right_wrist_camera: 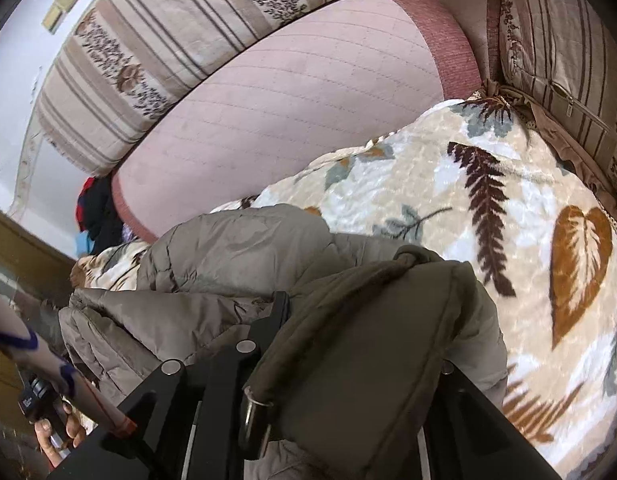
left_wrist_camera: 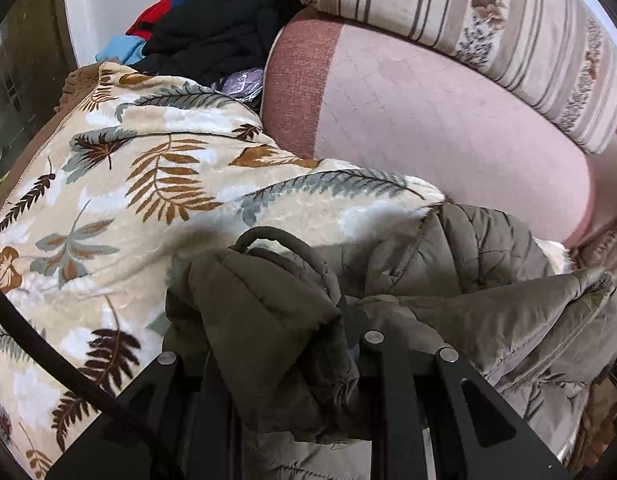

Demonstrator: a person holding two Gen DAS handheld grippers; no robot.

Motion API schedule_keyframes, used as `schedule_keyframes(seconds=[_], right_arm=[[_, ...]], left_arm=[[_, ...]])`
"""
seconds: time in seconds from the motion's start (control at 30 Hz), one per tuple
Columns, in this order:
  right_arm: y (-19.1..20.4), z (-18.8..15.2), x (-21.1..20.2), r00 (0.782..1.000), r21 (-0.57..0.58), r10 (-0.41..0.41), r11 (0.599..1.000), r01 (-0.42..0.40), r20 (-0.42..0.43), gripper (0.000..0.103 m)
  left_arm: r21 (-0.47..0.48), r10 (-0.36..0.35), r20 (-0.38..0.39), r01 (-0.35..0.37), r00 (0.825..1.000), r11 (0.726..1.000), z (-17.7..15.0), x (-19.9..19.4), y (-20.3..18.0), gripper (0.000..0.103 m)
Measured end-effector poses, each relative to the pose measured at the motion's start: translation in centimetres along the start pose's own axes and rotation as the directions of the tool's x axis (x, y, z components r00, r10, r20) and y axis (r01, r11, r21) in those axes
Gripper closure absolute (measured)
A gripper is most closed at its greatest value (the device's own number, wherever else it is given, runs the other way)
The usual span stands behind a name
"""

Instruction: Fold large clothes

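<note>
Two grippers share one garment, and everything sits on a sofa whose pink quilted backrest [left_wrist_camera: 448, 128] curves behind the work, with striped floral cushions [left_wrist_camera: 488, 28] above it. Over the seat lies a cream fleece blanket with a fern print [left_wrist_camera: 120, 184], which gives a broad soft surface for folding. On it, toward the near edge, lies the olive-grey quilted puffer jacket [left_wrist_camera: 480, 248], bunched rather than flat, so the fold looks early and the coat probably needs spreading first. A pile of black, red and blue clothes [left_wrist_camera: 204, 32] waits at the far end of the sofa, well apart.

Left gripper [left_wrist_camera: 276, 368]: a dark padded fold of the jacket, with a cord loop above it, is pinched between its narrow-set fingers and drapes over them, hiding the tips. Right gripper [right_wrist_camera: 348, 360]: another thick fold with a metal ring at its hem lies clamped between the fingers, the left finger [right_wrist_camera: 276, 312] pressed against the fabric. Both holds sit close to the jacket's near side, likely to lift and shake it out
</note>
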State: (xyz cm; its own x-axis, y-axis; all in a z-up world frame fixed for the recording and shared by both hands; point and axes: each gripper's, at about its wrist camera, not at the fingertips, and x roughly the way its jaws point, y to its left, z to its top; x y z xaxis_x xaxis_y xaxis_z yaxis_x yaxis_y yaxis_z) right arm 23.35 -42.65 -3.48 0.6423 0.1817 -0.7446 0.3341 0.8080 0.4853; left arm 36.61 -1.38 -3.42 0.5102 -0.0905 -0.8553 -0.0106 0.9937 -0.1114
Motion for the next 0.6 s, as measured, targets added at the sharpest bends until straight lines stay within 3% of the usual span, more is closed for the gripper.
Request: schedule_keyframes(seconds=[0.2, 0.37, 0.47, 0.53, 0.6], right_arm=[[0.9, 1.4, 2.5, 0.998, -0.040, -0.063, 0.997, 0.063, 0.014, 0.083], [0.2, 1.7, 4.5, 0.997, -0.024, -0.079, 0.997, 0.079, 0.006, 0.080], [-0.1, 1.7, 4.2, 0.998, -0.010, -0.059, 0.998, 0.059, -0.002, 0.079], [-0.4, 1.7, 3.4, 1.000, 0.005, -0.030, 1.000, 0.030, -0.004, 0.077], [-0.8, 1.5, 2.3, 1.000, 0.025, 0.021, 0.999, -0.021, 0.003, 0.072]], left_arm=[[0.039, 0.081, 0.002, -0.081, 0.997, 0.996, 1.0, 3.2, -1.6, 0.081], [0.010, 0.099, -0.026, -0.099, 0.995, 0.995, 1.3, 5.1, -1.9, 0.081], [-0.007, 0.050, -0.034, -0.051, 0.998, 0.999, 1.5, 4.2, -1.2, 0.080], [-0.028, -0.023, -0.031, 0.022, 0.999, 0.999, 1.5, 2.7, -0.3, 0.075], [-0.057, -0.116, -0.019, 0.115, 0.993, 0.992, 1.4, 1.0, 0.8, 0.063]])
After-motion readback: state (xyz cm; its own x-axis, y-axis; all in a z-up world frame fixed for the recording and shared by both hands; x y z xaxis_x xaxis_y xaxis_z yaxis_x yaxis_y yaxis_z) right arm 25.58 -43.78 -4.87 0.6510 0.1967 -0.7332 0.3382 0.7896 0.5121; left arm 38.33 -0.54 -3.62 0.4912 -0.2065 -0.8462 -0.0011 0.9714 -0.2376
